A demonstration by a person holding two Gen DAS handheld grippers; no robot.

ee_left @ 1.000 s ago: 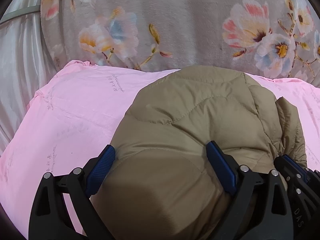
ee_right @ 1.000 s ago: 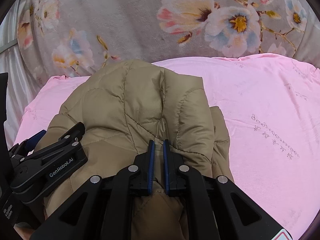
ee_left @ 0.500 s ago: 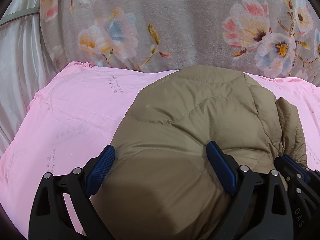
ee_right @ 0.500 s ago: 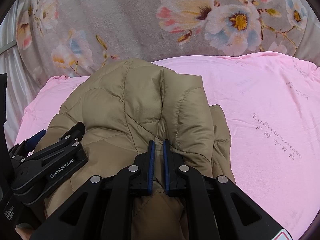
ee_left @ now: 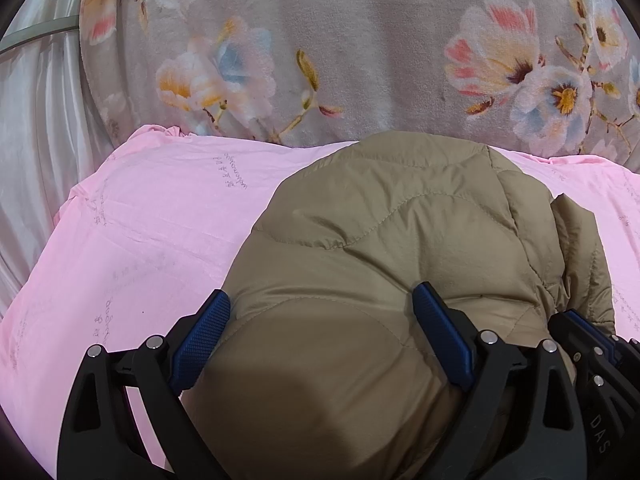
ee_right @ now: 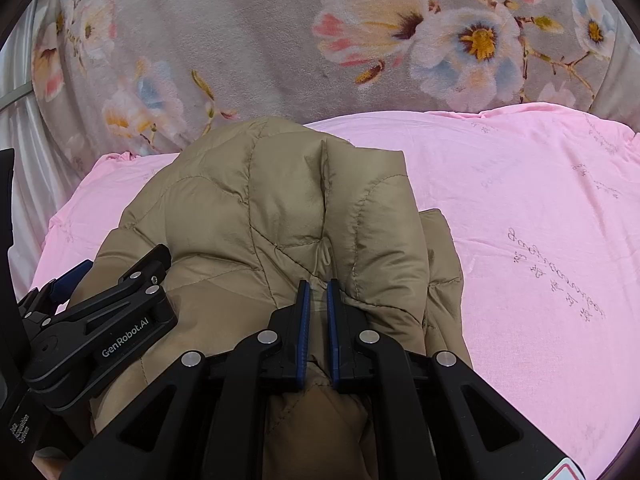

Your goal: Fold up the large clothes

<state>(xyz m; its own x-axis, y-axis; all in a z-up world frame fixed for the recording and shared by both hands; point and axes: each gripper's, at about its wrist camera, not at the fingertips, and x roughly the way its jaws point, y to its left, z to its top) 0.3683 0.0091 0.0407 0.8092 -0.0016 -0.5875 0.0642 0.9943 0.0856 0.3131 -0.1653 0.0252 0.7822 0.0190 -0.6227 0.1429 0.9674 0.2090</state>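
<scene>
A tan quilted puffer jacket [ee_left: 400, 248] lies bunched on a pink sheet [ee_left: 152, 216]; it also shows in the right wrist view [ee_right: 280, 216]. My left gripper [ee_left: 320, 320] is open, its blue-padded fingers [ee_left: 204, 332] straddling the near bulge of the jacket. My right gripper [ee_right: 317, 292] is shut on a pinched fold of the jacket near its near edge. The left gripper's body [ee_right: 100, 328] shows at the left of the right wrist view, and the right gripper's body [ee_left: 592, 356] at the right of the left wrist view.
A grey floral blanket [ee_right: 280, 40] lies beyond the pink sheet [ee_right: 540, 220]. A pale satin curtain [ee_left: 36, 120] hangs at the far left. The sheet spreads out on both sides of the jacket.
</scene>
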